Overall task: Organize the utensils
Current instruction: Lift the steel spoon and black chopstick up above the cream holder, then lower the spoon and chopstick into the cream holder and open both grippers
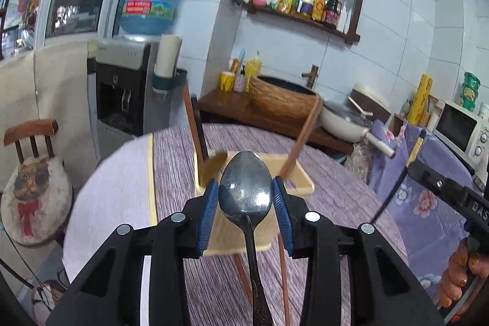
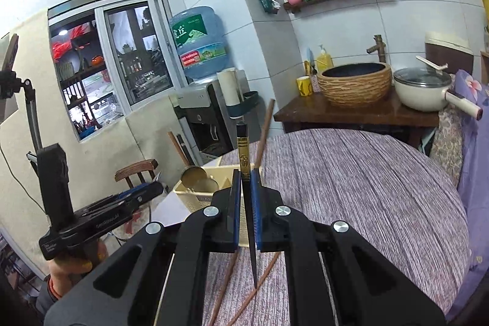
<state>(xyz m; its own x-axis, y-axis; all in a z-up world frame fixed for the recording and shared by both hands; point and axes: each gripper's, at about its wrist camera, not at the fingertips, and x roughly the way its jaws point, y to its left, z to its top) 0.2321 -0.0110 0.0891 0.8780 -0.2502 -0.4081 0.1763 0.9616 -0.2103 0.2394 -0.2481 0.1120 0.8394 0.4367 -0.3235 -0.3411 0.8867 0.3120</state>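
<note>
My left gripper [image 1: 245,191] is shut on a metal spoon [image 1: 245,187], bowl up, handle hanging down, held above a beige utensil box [image 1: 301,181]. Two brown chopsticks [image 1: 301,139] stand tilted in the box. My right gripper [image 2: 243,188] is shut on a black chopstick [image 2: 243,155] with a gold band, held upright. The box [image 2: 183,193] lies to its left in the right wrist view, with a brown chopstick [image 2: 265,130] leaning in it. Two more brown chopsticks [image 2: 262,277] lie on the purple tablecloth [image 2: 351,188] below the right gripper.
A water dispenser [image 1: 122,87] and a chair with a cat cushion [image 1: 33,188] stand left of the round table. Behind it a wooden counter [image 2: 351,112] holds a woven basin and a white pot [image 2: 424,90]. A microwave [image 1: 461,127] is at right.
</note>
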